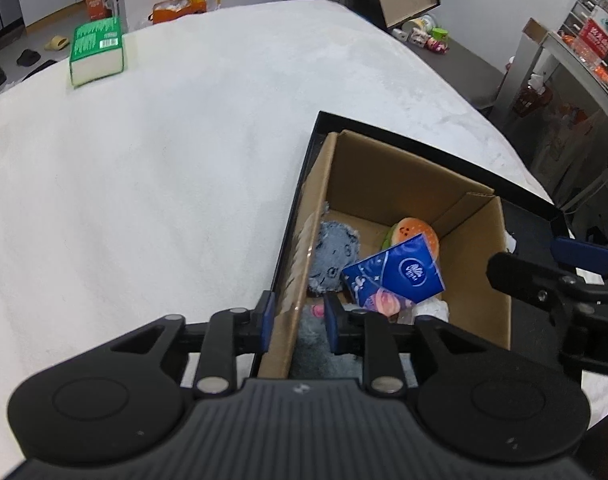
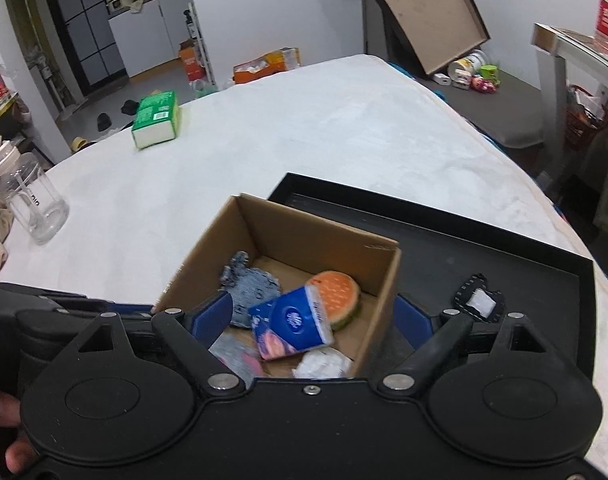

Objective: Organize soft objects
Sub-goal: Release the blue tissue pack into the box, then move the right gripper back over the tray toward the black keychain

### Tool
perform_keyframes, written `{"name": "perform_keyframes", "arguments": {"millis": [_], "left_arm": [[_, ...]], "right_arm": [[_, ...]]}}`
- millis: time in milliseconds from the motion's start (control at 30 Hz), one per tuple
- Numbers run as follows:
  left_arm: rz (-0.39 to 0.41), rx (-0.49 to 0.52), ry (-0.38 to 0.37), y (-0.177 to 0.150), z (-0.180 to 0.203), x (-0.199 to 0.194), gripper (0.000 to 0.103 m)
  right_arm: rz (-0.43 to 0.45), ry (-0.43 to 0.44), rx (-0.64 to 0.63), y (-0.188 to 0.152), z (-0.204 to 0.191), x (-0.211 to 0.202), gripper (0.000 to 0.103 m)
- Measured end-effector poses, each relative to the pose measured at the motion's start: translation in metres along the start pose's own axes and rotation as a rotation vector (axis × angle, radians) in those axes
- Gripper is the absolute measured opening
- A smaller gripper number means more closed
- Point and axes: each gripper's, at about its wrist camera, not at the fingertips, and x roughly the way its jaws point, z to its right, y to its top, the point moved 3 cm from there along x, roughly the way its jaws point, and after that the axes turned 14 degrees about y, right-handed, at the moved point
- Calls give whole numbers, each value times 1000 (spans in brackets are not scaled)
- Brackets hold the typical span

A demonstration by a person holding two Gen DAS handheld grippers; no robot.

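Left view: your left gripper (image 1: 297, 317) pinches the corrugated cardboard box (image 1: 470, 280) wall; a glossy blue tissue pack (image 1: 396, 276) lies inside the box.

Right view: your right gripper (image 2: 311, 320) spreads wide, empty, above the box (image 2: 378, 320).

Matt cardboard box (image 2: 378, 280), glossy tissue pack (image 2: 292, 322), perhaps plastic.

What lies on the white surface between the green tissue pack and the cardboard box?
Nothing: in both wrist views, the white surface between the green tissue pack and the cardboard box is bare.
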Motion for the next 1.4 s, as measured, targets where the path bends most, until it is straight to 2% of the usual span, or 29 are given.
{"name": "perform_keyframes", "arguments": {"millis": [100,600,700,1033,1400], "left_arm": [[22,5,-10,-1,0,-4,28],[37,58,43,-2,11,-8,34],[38,69,59,-2,14,-8,34],[56,124,127,-4,25,-12,35],[69,177,191,-2,41,-13,36]], "right_arm": [[11,-13,10,-3,6,-7,88],[98,-73,70,-10,43,-34,94],[100,-90,87,-16,55,-38,98],[77,-117,154,-43,87,-39,99],[75,-101,195,-55,114,-36,103]]}}
